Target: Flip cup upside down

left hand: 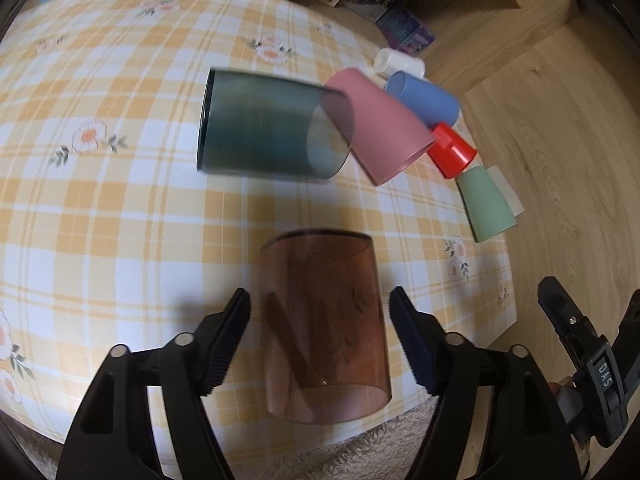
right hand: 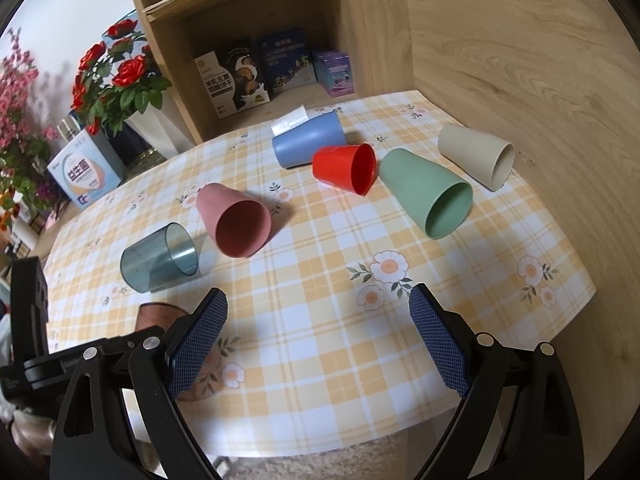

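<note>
A see-through brown cup (left hand: 324, 324) lies on its side on the checked tablecloth (left hand: 120, 220), between the two pads of my open left gripper (left hand: 320, 302); the pads stand a little apart from its walls. In the right wrist view only a part of the brown cup (right hand: 158, 314) shows behind the left finger. My right gripper (right hand: 318, 312) is open and empty above the table's near part. It shows at the right edge of the left wrist view (left hand: 588, 344).
Several cups lie on their sides: see-through blue-grey (right hand: 160, 258), pink (right hand: 236, 220), blue (right hand: 308, 144), red (right hand: 346, 168), green (right hand: 428, 192), beige (right hand: 476, 154). A wooden shelf (right hand: 248, 40) with boxes stands behind. Flowers (right hand: 116, 80) and a box (right hand: 86, 174) stand at the left.
</note>
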`<action>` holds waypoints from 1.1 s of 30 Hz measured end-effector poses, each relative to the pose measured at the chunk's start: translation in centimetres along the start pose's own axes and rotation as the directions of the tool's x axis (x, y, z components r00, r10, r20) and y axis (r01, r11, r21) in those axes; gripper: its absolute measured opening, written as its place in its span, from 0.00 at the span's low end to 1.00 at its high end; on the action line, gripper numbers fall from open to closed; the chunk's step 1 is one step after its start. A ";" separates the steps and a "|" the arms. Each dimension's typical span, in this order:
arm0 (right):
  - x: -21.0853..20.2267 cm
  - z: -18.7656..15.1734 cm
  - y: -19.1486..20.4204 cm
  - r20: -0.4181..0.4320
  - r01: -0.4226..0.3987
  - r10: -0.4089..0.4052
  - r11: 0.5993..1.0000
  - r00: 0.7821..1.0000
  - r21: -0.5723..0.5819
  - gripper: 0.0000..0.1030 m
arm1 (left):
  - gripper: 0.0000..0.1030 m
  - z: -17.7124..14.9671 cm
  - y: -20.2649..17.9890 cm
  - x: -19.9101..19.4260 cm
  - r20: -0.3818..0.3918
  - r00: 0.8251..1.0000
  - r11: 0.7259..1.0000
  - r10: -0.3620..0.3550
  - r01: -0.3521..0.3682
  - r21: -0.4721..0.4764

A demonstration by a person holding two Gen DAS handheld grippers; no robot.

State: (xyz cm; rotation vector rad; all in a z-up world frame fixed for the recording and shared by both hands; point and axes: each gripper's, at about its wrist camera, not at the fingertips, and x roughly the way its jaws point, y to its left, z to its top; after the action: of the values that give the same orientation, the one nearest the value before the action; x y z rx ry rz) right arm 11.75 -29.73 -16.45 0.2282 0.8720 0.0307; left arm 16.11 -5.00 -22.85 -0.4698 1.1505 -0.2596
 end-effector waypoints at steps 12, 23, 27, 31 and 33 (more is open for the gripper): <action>-0.7 0.2 3.1 -0.023 -0.047 0.046 0.998 0.999 -0.036 0.87 | 0.88 0.6 1.2 -5.9 0.163 0.980 0.988 0.116 -0.131 0.083; -0.1 -0.6 8.0 -0.074 -0.081 0.072 0.989 0.995 -0.122 0.87 | 0.92 -0.5 4.6 -11.0 0.336 0.893 0.922 0.298 -0.360 0.141; 0.4 -0.7 9.6 -0.091 -0.102 0.088 0.983 0.992 -0.155 0.87 | 0.92 -0.7 5.9 -11.9 0.349 0.880 0.914 0.321 -0.384 0.128; 1.3 -0.6 11.1 -0.119 -0.132 0.112 0.975 0.986 -0.176 0.87 | 0.93 -0.9 6.9 -12.4 0.366 0.860 0.901 0.355 -0.419 0.113; 1.9 -0.5 11.7 -0.140 -0.148 0.124 0.973 0.982 -0.178 0.87 | 0.94 -0.9 7.4 -12.6 0.370 0.853 0.897 0.369 -0.431 0.100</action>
State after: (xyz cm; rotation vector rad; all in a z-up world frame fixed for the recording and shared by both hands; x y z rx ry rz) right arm 13.38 -18.04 -15.79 0.1092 0.9737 0.2571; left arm 10.08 6.67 -16.51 -0.0962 0.8463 0.0856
